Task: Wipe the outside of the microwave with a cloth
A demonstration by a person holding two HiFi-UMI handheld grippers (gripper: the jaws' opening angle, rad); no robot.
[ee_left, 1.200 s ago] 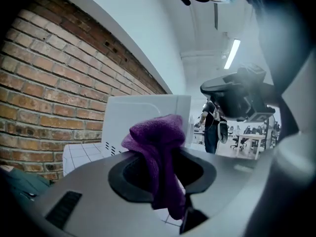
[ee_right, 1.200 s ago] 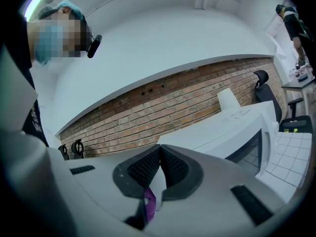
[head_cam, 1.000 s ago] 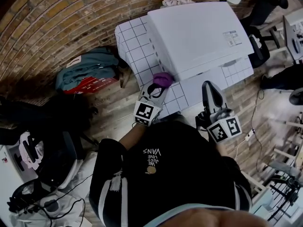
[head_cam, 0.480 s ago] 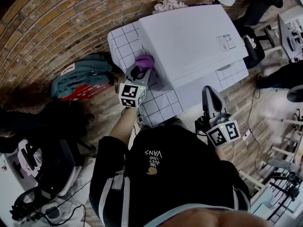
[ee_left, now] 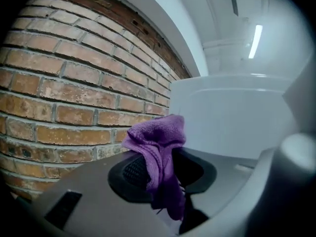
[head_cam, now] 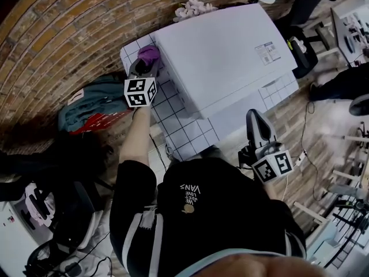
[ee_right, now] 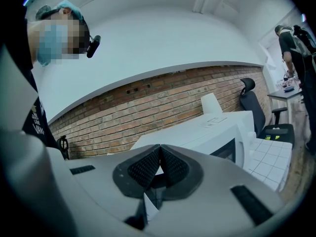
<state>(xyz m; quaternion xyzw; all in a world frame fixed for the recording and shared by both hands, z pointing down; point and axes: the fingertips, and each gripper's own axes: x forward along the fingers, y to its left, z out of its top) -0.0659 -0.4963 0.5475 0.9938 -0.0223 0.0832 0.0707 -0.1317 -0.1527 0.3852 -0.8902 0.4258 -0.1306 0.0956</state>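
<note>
microwave (head_cam: 219,51) sits on the tiled desk (head_cam: 173,117). the left gripper (head_cam: 145,65) pinches the purple cloth (ee_left: 158,147) beside its side wall, while the right gripper (ee_right: 159,164) hangs closed and empty (well clear). hard rubbing could drag the bunched cloth free.

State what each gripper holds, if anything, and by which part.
The left gripper pinches the purple cloth near its middle, one end bunched above the jaws, the other hanging below. The right gripper holds nothing.
</note>
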